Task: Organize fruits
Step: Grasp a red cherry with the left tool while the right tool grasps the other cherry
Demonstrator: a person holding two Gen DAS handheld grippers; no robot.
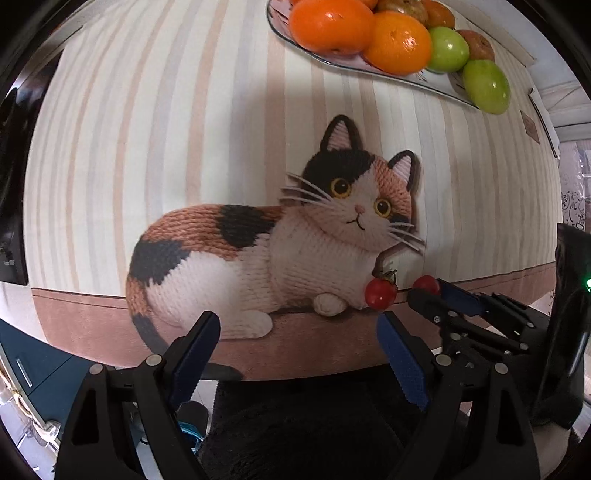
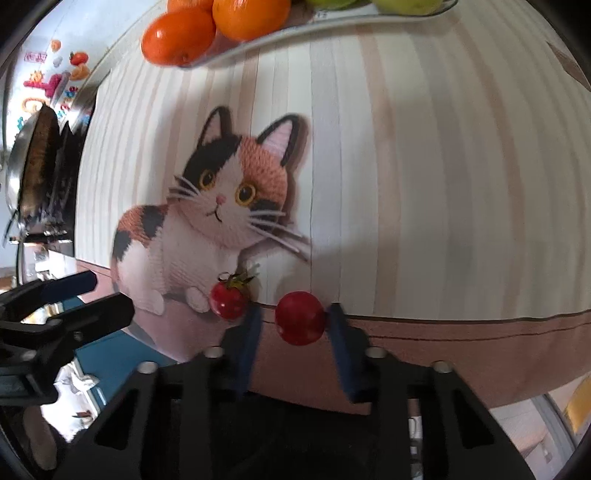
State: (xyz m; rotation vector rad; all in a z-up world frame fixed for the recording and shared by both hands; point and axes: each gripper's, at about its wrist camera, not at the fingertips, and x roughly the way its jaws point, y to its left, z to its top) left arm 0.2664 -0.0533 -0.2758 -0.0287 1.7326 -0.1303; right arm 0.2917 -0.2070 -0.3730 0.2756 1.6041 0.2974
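Observation:
A stemless cherry tomato (image 2: 300, 323) sits between the blue pads of my right gripper (image 2: 295, 325), which is closed on it near the table's front edge; it also shows in the left wrist view (image 1: 426, 284). A second cherry tomato with a green stem (image 2: 229, 301) lies on the cat-print tablecloth just left of it, also in the left wrist view (image 1: 380, 292). My left gripper (image 1: 299, 332) is open and empty, with the stemmed tomato just beyond its right fingertip. A white plate (image 1: 321, 55) at the far side holds oranges (image 1: 330, 24) and green apples (image 1: 485, 85).
The striped tablecloth with a calico cat picture (image 1: 280, 236) covers the table. A dark appliance (image 2: 48, 177) stands at the left edge in the right wrist view. A black device (image 1: 570, 325) sits at the right in the left wrist view.

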